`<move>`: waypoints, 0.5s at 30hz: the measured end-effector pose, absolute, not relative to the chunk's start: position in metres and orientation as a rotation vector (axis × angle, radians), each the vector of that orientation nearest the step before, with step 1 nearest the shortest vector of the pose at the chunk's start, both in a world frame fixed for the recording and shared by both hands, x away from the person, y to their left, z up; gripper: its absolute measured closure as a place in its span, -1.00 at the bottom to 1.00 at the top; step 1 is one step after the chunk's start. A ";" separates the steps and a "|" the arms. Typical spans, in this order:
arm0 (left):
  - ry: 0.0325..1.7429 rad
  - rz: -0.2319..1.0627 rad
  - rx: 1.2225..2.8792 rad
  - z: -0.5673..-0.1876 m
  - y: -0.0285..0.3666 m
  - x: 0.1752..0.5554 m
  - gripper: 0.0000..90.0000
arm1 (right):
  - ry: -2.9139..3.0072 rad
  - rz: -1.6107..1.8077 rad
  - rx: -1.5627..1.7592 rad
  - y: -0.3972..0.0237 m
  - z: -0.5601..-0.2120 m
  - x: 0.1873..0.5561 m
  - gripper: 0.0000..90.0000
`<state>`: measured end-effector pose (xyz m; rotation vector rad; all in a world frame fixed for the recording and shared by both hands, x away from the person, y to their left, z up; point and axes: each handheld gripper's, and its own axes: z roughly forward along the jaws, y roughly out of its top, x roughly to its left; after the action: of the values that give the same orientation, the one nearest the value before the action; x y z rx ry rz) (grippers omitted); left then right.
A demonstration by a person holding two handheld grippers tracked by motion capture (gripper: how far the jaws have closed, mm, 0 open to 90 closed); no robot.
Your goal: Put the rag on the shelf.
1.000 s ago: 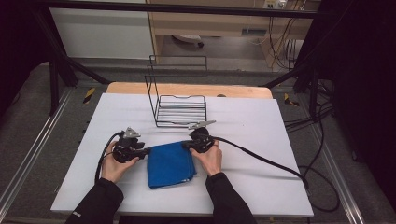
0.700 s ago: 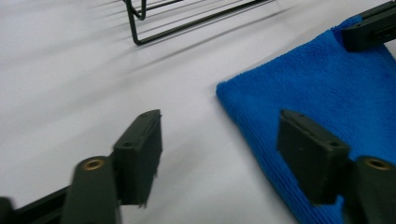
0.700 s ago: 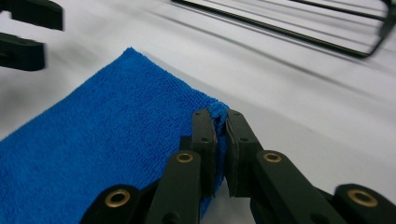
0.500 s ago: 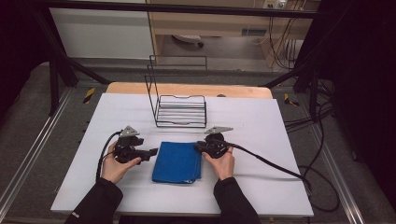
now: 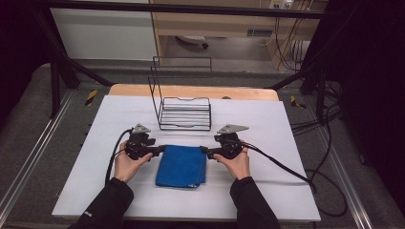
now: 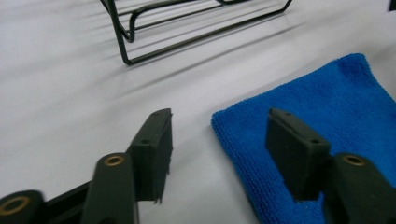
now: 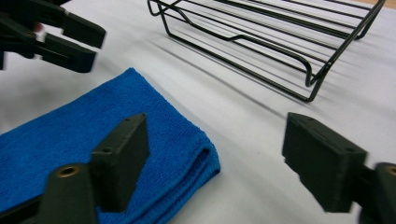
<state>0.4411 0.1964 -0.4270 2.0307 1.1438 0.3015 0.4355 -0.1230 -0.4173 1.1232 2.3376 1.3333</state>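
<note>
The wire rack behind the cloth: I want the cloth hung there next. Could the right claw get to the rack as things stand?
Probably yes. The right claw is open at the blue cloth's far right corner, and bare white table lies between it and the wire rack.

A folded blue cloth [image 5: 182,165] lies on the white counter [image 5: 267,191], near edge. Left tongs [image 5: 161,149] touch its far left corner, right tongs [image 5: 204,151] its far right. A wire rack [image 5: 184,110] stands beyond.
</note>
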 end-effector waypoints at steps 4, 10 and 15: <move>1.153 0.302 2.050 -0.431 0.188 0.448 0.15 | 2.351 1.339 1.138 -0.131 -0.417 0.432 -0.69; 1.143 0.290 2.089 -0.438 0.178 0.451 0.39 | 2.344 1.363 1.143 -0.140 -0.419 0.421 -0.75; 1.140 0.286 2.107 -0.443 0.173 0.452 0.47 | 2.348 1.366 1.137 -0.142 -0.421 0.416 -0.77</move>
<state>0.4517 0.1732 -0.4430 2.1069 1.1401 0.2863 0.4162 -0.1425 -0.4213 1.1373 2.3484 1.3665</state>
